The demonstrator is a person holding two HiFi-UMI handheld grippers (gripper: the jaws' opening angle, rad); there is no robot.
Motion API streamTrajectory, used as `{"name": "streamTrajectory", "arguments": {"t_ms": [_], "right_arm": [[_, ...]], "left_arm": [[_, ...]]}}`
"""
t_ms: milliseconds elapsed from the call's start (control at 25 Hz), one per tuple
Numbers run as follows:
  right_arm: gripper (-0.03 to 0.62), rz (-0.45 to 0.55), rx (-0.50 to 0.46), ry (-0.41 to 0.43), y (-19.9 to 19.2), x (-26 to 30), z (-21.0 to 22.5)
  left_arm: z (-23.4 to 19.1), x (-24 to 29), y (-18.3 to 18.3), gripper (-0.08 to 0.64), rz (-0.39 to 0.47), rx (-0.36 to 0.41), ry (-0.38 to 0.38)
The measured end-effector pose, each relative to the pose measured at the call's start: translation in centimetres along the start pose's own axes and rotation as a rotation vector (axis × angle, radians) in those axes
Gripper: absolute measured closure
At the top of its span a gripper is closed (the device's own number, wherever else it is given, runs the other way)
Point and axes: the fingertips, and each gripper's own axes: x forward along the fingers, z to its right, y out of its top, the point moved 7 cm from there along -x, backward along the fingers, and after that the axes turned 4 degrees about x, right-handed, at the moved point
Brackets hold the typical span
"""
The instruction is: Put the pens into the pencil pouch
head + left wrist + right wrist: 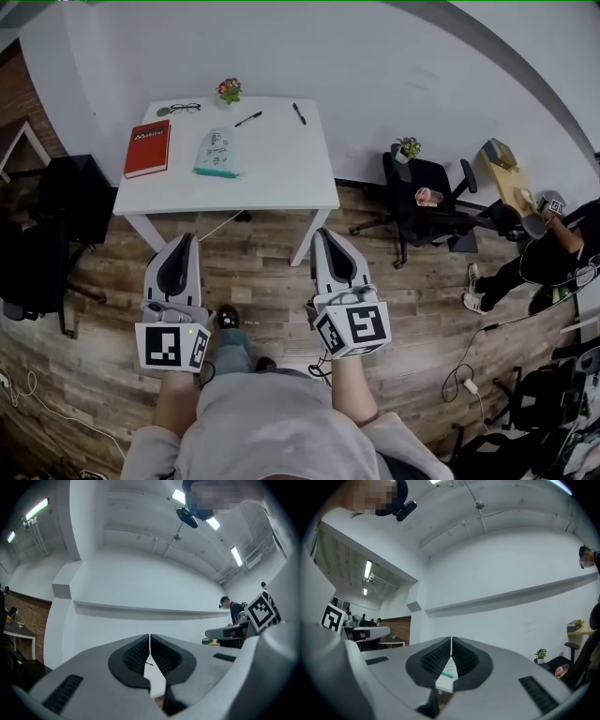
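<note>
Two black pens (248, 119) (299, 113) lie apart near the far edge of a white table (281, 178). A pale pencil pouch (217, 153) with a teal edge lies in the table's middle; it also shows through the gap behind the right jaws as the pouch (448, 670). My left gripper (185, 241) and right gripper (323, 234) hover side by side over the wooden floor, short of the table's near edge. Both point at the table, jaws closed with nothing between them. In the left gripper view the left gripper (149, 639) faces the white wall.
A red book (147, 147), glasses (180, 109) and a small flower pot (229, 91) sit on the table's left and back. A black office chair (422, 202) stands to the right, a black cabinet (56, 202) to the left. A person (548, 248) sits at far right.
</note>
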Motion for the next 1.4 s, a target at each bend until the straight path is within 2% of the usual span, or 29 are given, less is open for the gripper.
{"name": "streamTrajectory", "arguments": {"t_ms": [560,960,1400], "right_arm": [[0.561,0.023,-0.025,-0.062,0.5,13.6,2.6],[0.561,0.036,-0.023,-0.114,0.0,22.7,2.6],[0.561,0.009,-0.036,-0.164,-1.9,28.6,2.4]], "left_arm": [[-7.8,12.5,-1.9,0.531,0.032,-0.006,-0.039],[-14.4,20.4,-3.6,0.531,0.045,-0.008,-0.092],[-18.9,26.2,-6.7,0.531,0.022,-0.029,-0.152]]}}
